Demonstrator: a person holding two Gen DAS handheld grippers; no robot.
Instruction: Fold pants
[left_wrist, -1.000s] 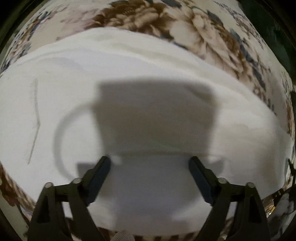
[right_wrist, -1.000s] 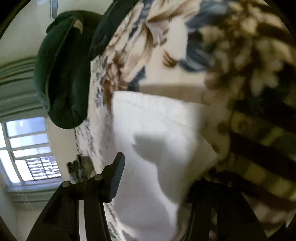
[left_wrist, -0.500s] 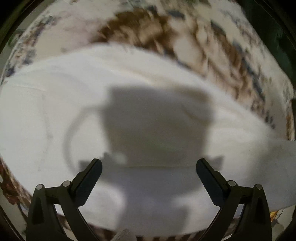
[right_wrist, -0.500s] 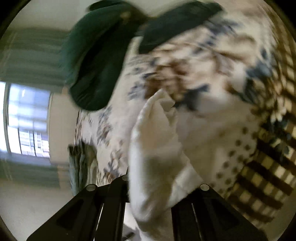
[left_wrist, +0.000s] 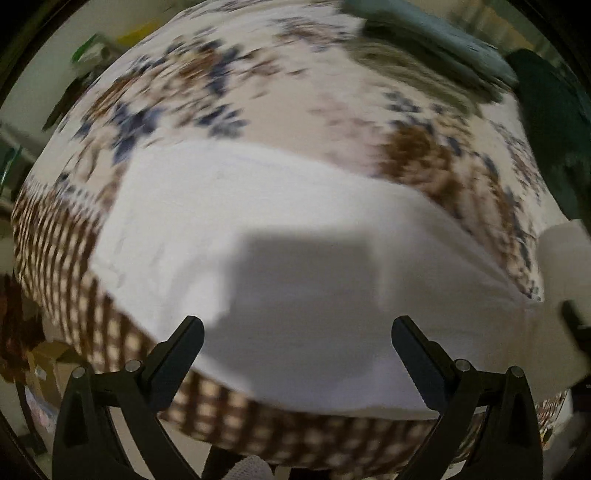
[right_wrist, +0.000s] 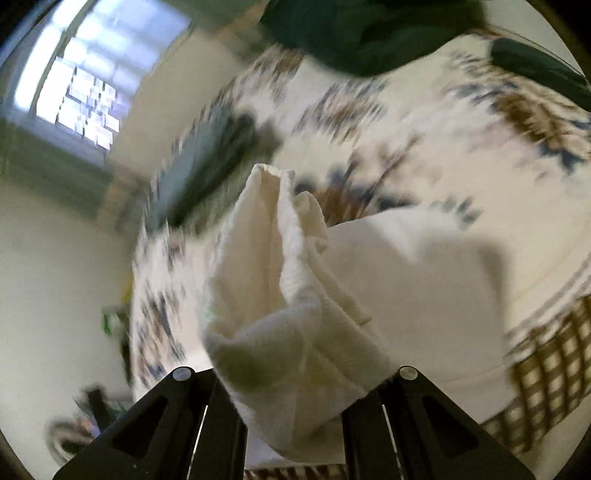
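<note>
The white pants (left_wrist: 288, 229) lie spread flat on a floral bedspread (left_wrist: 258, 85), reaching the near edge of the bed. My left gripper (left_wrist: 295, 343) hovers above them, wide open and empty, casting a shadow on the cloth. My right gripper (right_wrist: 291, 398) is shut on a bunched end of the white pants (right_wrist: 280, 295) and holds it lifted above the bed; the rest of the cloth (right_wrist: 424, 280) trails down flat behind it. That lifted end also shows at the right edge of the left wrist view (left_wrist: 561, 258).
Dark green clothing (right_wrist: 369, 33) lies at the far side of the bed; it also shows in the left wrist view (left_wrist: 550, 122). A grey-green folded item (left_wrist: 432, 40) lies beside it. The checked bed skirt (left_wrist: 62, 258) marks the bed's edge. A window (right_wrist: 85, 85) is behind.
My right gripper closed on the end of the pants and lifted it off the bed. My left gripper pulled back and up, so more of the bed shows.
</note>
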